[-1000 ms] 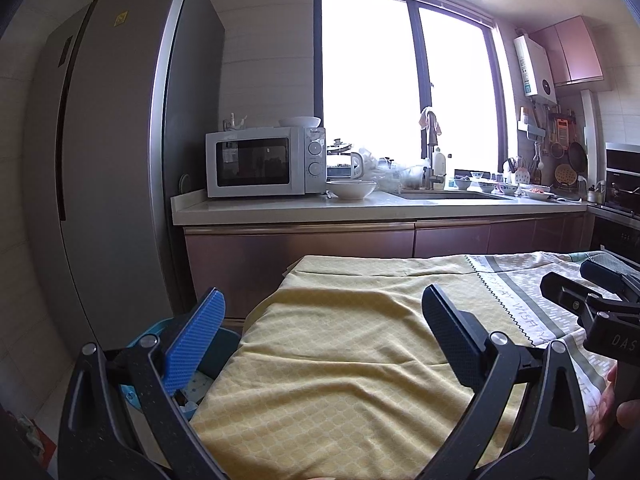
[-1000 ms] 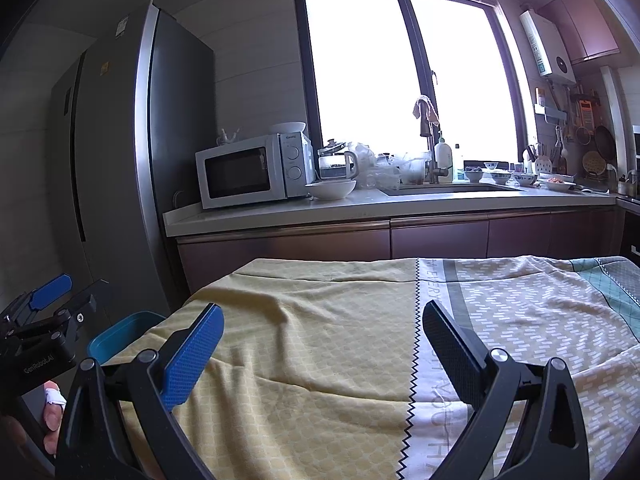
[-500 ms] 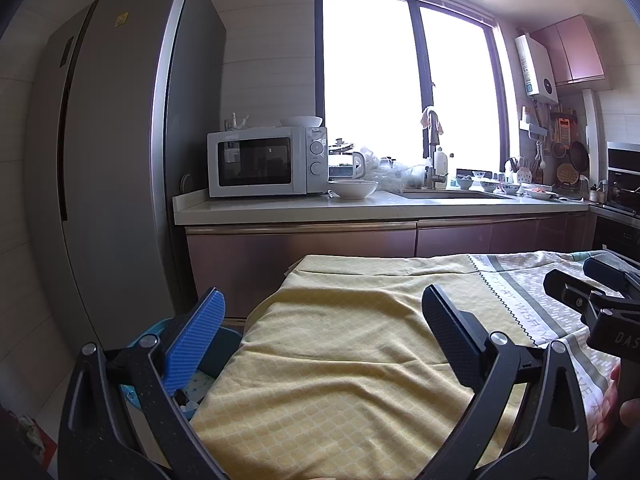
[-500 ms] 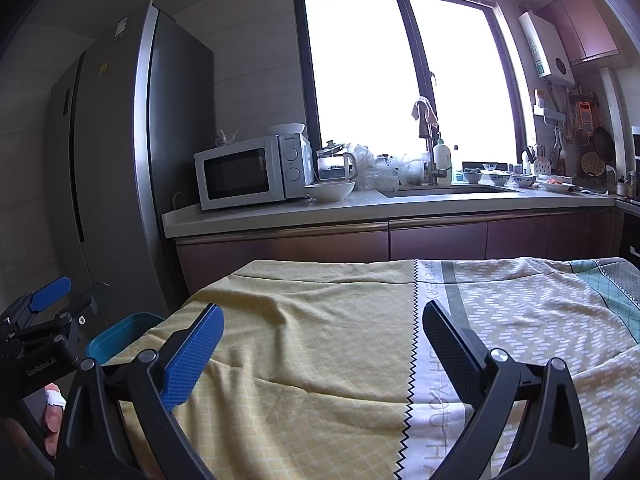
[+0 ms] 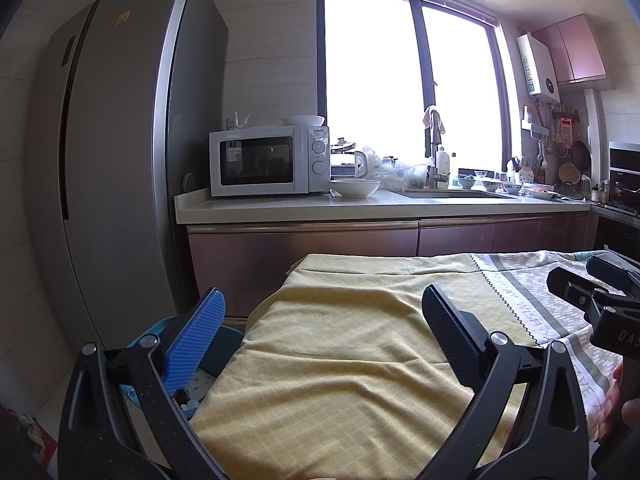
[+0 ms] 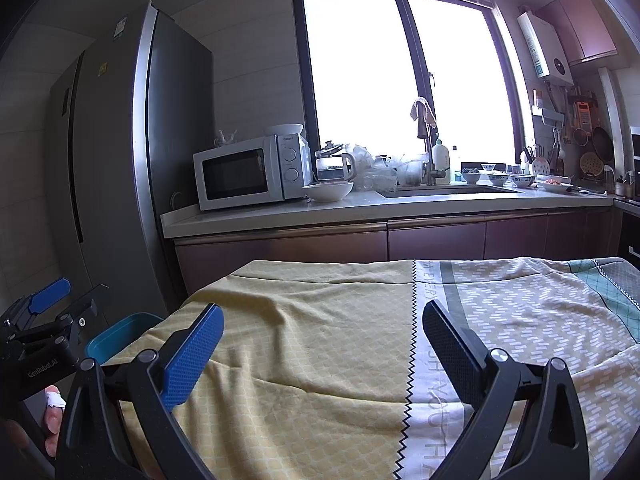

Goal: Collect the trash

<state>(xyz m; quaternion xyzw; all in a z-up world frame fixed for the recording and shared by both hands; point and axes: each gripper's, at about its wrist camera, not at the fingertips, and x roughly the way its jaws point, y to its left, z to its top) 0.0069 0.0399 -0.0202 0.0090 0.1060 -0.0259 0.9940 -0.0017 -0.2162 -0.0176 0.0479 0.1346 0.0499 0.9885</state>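
A table under a yellow and grey patterned cloth (image 5: 344, 344) fills the foreground; it also shows in the right wrist view (image 6: 320, 320). No loose trash shows on the cloth. A teal bin (image 5: 224, 344) stands on the floor at the table's left end, with some scraps inside; its rim shows in the right wrist view (image 6: 116, 338). My left gripper (image 5: 324, 320) is open and empty above the cloth's left part. My right gripper (image 6: 324, 332) is open and empty above the cloth's middle. Each gripper shows at the edge of the other's view.
A tall grey fridge (image 5: 120, 168) stands at the left. A counter (image 5: 360, 206) runs behind the table with a white microwave (image 5: 268, 164), a white bowl (image 5: 356, 188), a sink and dishes. A dark oven (image 5: 624, 180) is at the far right.
Both views have drifted very slightly; the grippers stay open and empty over the cloth.
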